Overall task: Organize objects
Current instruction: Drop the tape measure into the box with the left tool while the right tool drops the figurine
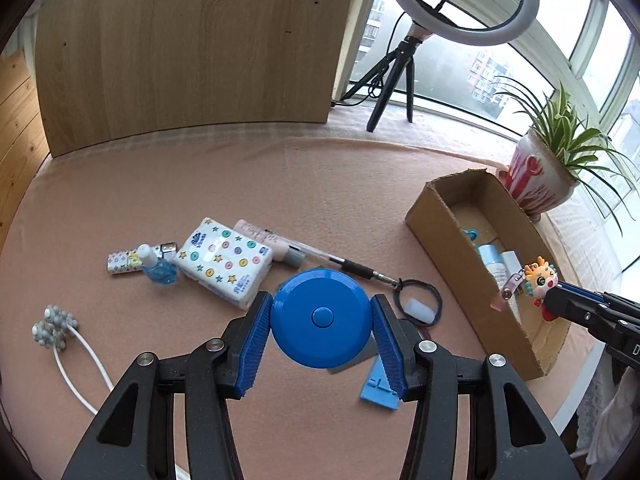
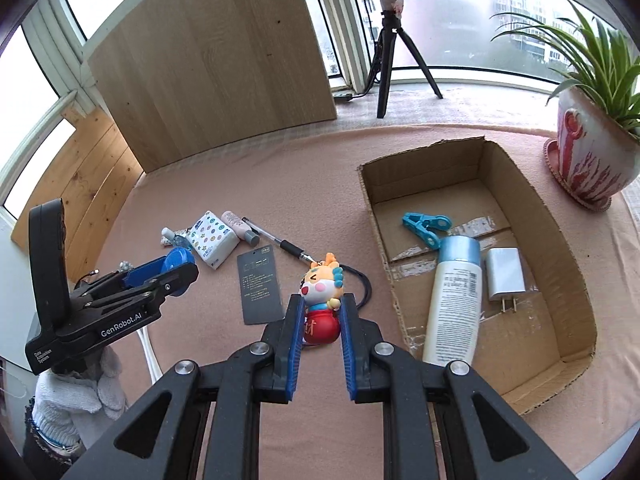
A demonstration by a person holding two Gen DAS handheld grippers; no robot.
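Note:
My left gripper (image 1: 320,312) is shut on a round blue disc-shaped case (image 1: 320,316), lifted above the pink cloth. My right gripper (image 2: 320,312) is shut on a small cartoon dragon figurine (image 2: 322,296) in a red robe, held in the air left of the cardboard box (image 2: 560,220). In the left wrist view the figurine (image 1: 540,280) hangs at the box's (image 1: 436,224) near end. Inside the box lie a teal clip (image 2: 426,226), a white lotion bottle (image 2: 454,300) and a white charger (image 2: 505,276). On the cloth remain a tissue pack (image 1: 224,262), pen (image 1: 340,264) and small blue bottle (image 1: 160,268).
A grey card (image 2: 259,288), pink tube (image 1: 264,242), lighter (image 1: 124,262), hair tie (image 1: 418,300), blue stand (image 1: 378,388) and white massage roller (image 1: 54,326) lie on the cloth. A potted plant (image 2: 588,152) stands right of the box. A wooden board (image 1: 188,48) and ring-light tripod (image 1: 396,76) stand behind.

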